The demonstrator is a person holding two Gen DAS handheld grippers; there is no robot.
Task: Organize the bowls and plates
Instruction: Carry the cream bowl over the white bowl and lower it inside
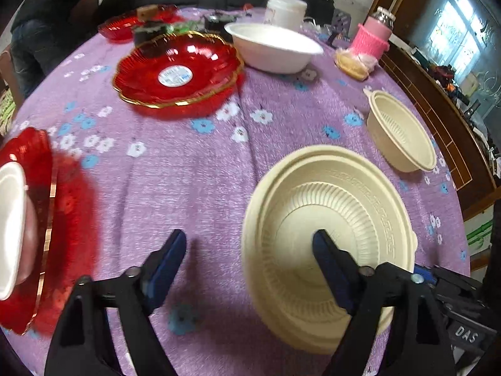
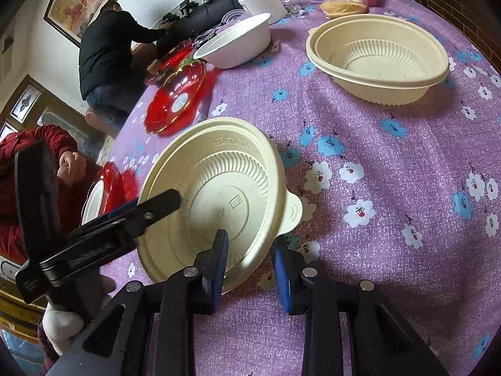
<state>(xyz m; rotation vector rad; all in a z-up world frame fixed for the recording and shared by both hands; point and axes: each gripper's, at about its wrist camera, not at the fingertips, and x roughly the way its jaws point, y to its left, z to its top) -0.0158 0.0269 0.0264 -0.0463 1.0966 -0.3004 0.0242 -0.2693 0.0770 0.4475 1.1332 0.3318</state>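
A cream ribbed bowl (image 1: 328, 235) (image 2: 216, 197) lies tilted on the purple flowered tablecloth. My left gripper (image 1: 250, 244) is open; its right finger reaches inside the bowl, its left finger is outside over the cloth. It also shows in the right wrist view (image 2: 156, 206). My right gripper (image 2: 250, 250) is open and straddles the bowl's near rim. A second cream bowl (image 1: 400, 131) (image 2: 379, 59) stands upright further back. A white bowl (image 1: 275, 47) (image 2: 235, 44) and a red gold-rimmed plate (image 1: 178, 72) (image 2: 178, 97) sit further back.
A red plate with a white bowl on it (image 1: 22, 225) (image 2: 103, 194) is at the left table edge. A pink-wrapped jar (image 1: 374, 34), a white tub (image 1: 286, 9) and another red plate (image 1: 125, 25) stand at the back. People are beside the table (image 2: 106, 56).
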